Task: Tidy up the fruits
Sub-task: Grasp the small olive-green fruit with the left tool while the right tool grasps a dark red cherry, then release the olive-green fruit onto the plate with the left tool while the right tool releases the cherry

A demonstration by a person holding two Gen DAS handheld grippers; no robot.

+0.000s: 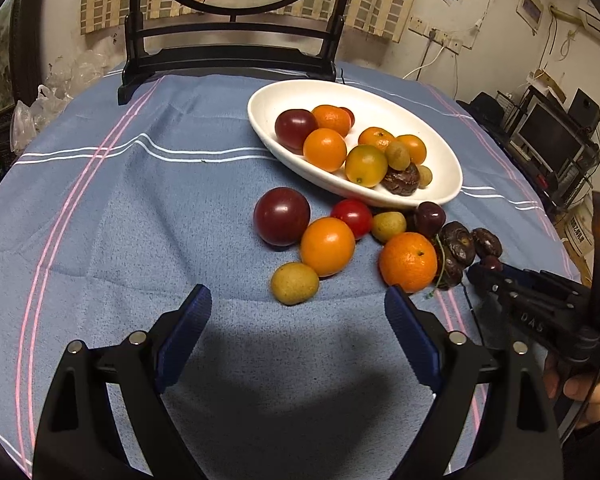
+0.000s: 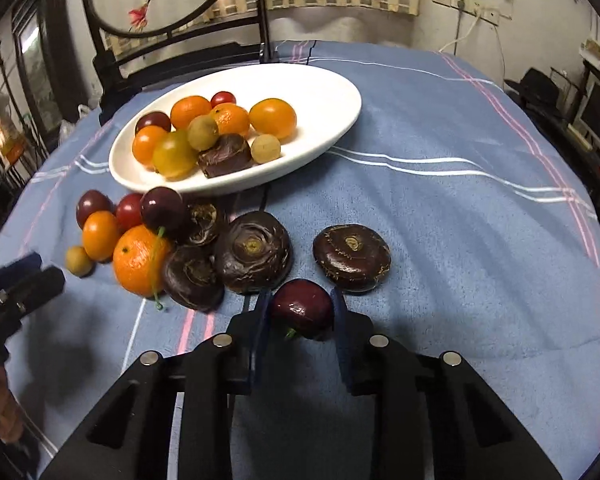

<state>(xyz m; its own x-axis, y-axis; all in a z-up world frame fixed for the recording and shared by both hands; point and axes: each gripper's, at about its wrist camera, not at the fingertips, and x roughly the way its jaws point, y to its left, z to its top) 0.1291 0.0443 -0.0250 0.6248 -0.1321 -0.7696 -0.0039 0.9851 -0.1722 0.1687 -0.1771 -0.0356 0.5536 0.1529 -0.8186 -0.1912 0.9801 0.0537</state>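
My right gripper (image 2: 302, 312) is shut on a dark red cherry (image 2: 302, 307), low over the blue cloth. Just beyond it lie brown water chestnuts (image 2: 253, 252) and a lone one (image 2: 352, 258). In the left wrist view that gripper (image 1: 485, 273) reaches in from the right, beside the chestnuts (image 1: 458, 242). My left gripper (image 1: 299, 296) stands open, its fingertips either side of a small yellow-green fruit (image 1: 295, 283) without touching it. A mandarin (image 1: 408, 262), an orange (image 1: 327, 246), a dark plum (image 1: 282, 216) and a red tomato (image 1: 352, 216) lie loose in front of the white oval dish (image 1: 380, 108), which holds several fruits.
A blue striped cloth (image 1: 140, 200) covers the round table. A dark wooden stand with a round screen (image 1: 228, 60) rises at the far edge behind the dish. Plastic bags (image 1: 40, 108) sit off the table's left, a monitor shelf (image 1: 552, 136) off its right.
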